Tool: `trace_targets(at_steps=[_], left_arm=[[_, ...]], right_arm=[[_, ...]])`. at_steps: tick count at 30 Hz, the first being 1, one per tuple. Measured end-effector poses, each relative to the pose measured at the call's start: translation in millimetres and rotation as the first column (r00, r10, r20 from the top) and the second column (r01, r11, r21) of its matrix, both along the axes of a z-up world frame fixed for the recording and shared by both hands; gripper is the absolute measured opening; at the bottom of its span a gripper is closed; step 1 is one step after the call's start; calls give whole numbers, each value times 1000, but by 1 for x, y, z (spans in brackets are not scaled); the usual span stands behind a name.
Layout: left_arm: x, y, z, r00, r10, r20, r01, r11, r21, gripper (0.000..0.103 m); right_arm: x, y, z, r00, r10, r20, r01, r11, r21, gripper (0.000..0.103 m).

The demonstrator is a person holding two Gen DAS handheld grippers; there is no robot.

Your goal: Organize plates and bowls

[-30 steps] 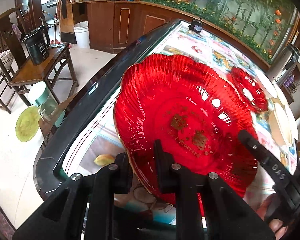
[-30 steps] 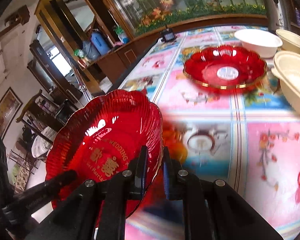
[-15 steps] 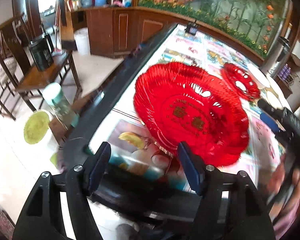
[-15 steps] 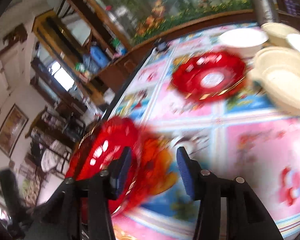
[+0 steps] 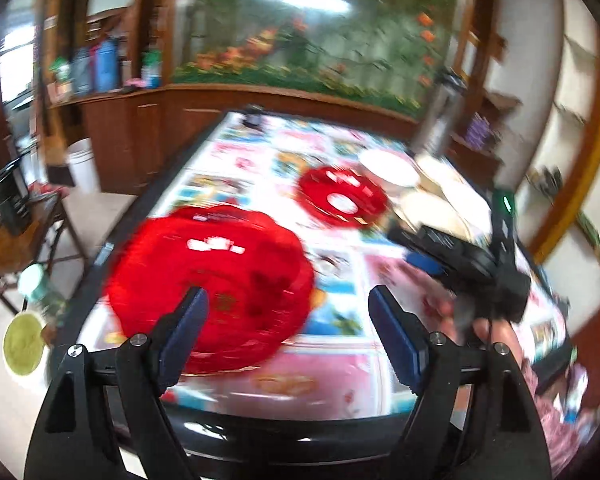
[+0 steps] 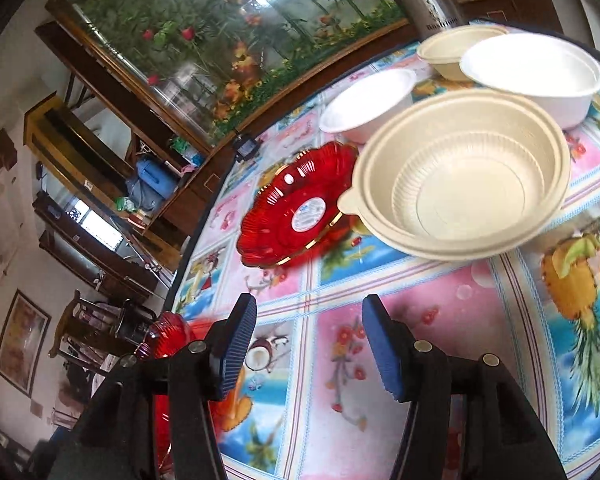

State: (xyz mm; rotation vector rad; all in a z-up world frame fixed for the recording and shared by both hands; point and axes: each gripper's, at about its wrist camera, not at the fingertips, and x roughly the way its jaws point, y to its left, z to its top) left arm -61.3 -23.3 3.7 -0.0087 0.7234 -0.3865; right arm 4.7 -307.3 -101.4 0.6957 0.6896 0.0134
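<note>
the large scalloped red glass plate point(image 5: 208, 288) lies flat at the near left edge of the picture-print tablecloth point(image 6: 440, 320), just ahead of the left gripper point(image 5: 288, 330), whose jaws have just spread with nothing between them. the right gripper point(image 6: 308, 344), likewise spread and empty, faces the smaller red plate point(image 6: 296, 208) and the cream ribbed bowl point(image 6: 460, 176).

Near plate point(image 5: 208, 288) at table point(image 6: 440, 320) left edge; far plate point(image 6: 296, 216) beyond; bowls point(image 6: 460, 184) right, seemingly touching far plate.

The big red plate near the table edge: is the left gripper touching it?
Apart. In the left wrist view the left gripper has just been opening; its fingers stand wide with nothing between them, and the big red plate lies on the table beyond the left finger.
</note>
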Motion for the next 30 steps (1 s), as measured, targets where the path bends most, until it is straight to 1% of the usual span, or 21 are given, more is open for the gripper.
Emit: trace_targets(at_steps=[2,5,7,10,13,18,23,26,29,30], left_arm=[[1,-14,-3,1000,-28,-8,28,999,30,82],[5,-17,-4,1000,-26,-5,27,999,37,82],[13,-14,0,1000,-6,-14,7,1000,24,82],[22,-8,3,999,29,-31,-29,999,-17,82],[29,-1,1,997,52,-51,-55,997,-55,82],[34,-1,-7,995,56,-77,-60,997,-55,82],[35,-1,-10,994,48,-93,-54,997,-58,82],[35,-1,-11,994,50,-95,-56,997,-60,82],[36,-2,-13,993,46,-106,-53,997,-61,82],[36,-2,-13,993,46,-108,-53,997,-58,82]], right_arm=[[3,3,-1,1000,9,-9,-9,1000,11,58],[11,9,5,1000,-3,-20,3,1000,1,59],[19,8,6,999,-23,-43,24,1000,8,63],[36,3,4,996,-56,-72,60,996,62,64],[54,-2,-3,990,-100,-102,109,990,85,64],[73,-10,-20,978,-130,-165,158,973,166,64],[79,-9,-22,977,-151,-150,177,968,179,64],[81,-12,-25,979,-150,-135,176,961,212,62],[86,-13,-29,983,-131,-128,159,958,238,56],[87,-14,-30,984,-125,-127,154,957,245,52]])
